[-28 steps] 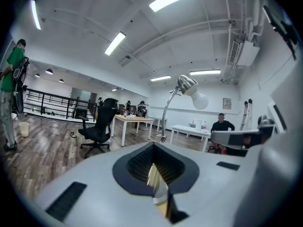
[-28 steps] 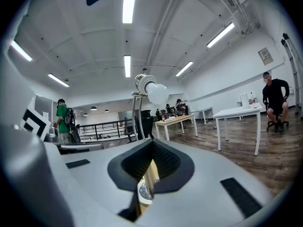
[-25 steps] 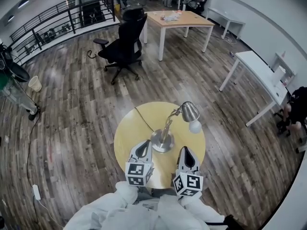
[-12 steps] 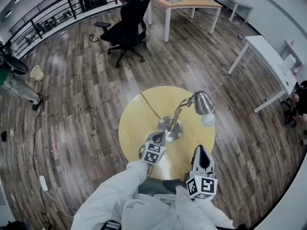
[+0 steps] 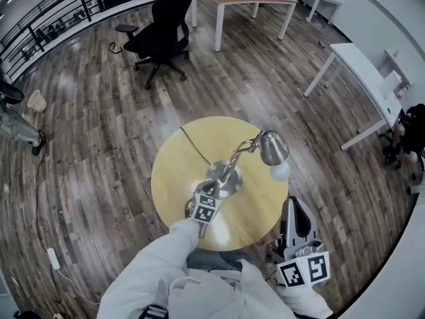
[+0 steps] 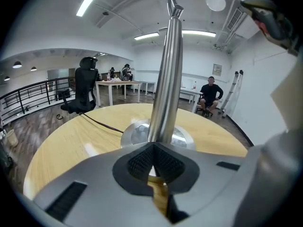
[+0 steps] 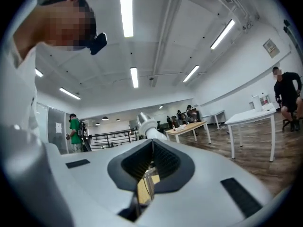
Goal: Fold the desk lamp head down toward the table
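Pinning the lamp base [image 5: 222,178] with my shut, empty left gripper [image 5: 210,189], I'd push the lamp head [image 5: 273,148] down with my shut, empty right gripper [image 5: 295,203].

Low in frame, the left gripper [image 6: 152,149] holds its fingers [image 6: 138,163] together just before the lamp's chrome stem [image 6: 166,79], which rises from its base [image 6: 135,132] on the yellow table [image 6: 66,141] toward the bulb [image 6: 215,2] at top.
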